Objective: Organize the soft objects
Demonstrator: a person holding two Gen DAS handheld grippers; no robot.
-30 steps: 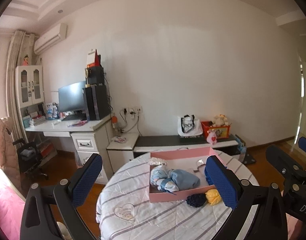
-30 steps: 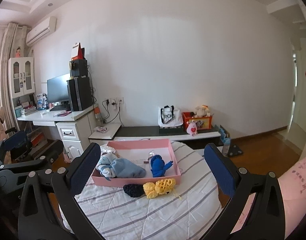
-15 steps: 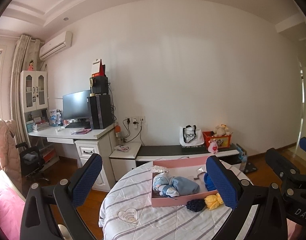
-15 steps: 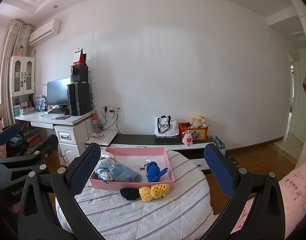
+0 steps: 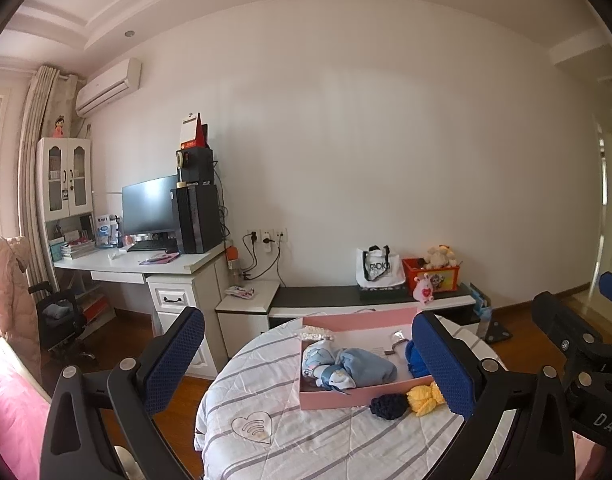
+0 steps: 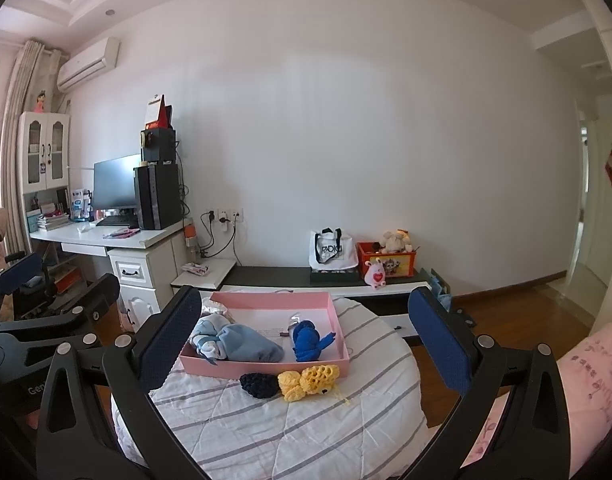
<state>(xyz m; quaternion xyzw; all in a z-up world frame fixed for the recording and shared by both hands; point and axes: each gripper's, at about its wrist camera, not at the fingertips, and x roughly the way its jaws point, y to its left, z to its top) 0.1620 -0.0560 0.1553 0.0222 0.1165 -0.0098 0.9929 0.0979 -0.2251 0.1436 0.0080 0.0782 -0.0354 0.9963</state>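
Pink card makes up the shallow rectangular box (image 6: 338, 322) sitting on my round table (image 6: 266, 432), which is covered by a quilted white cloth with grey stripes and a stitched heart outline near its left edge. Inside the box, at the left end, lies a soft pale-blue bundle (image 6: 242, 344) of folded fabric with a printed patch, slumped and rounded. Toward the right end rests a bright blue knitted toy (image 6: 308, 338), lumpy with small limbs sticking out. Just outside the near wall of the box, on the cloth, a dark navy crocheted ball (image 6: 260, 385) touches a yellow crocheted piece (image 6: 308, 379) with an open, honeycomb-like mesh; a loose yellow strand trails from it.

My right gripper (image 6: 306, 344) hangs above the near side of the table with its jaws spread wide apart, the dimpled blue pads (image 6: 168, 340) facing each other across the box, gripping nothing and touching nothing. My left gripper (image 5: 306, 360) is likewise released and wide, its textured blue pads (image 5: 172, 356) apart and clear of everything, held off the left rim of the table. From the left view the same box (image 5: 358, 394) shows its near wall, with the navy ball (image 5: 388, 406) and the yellow piece (image 5: 424, 396) in front of it.
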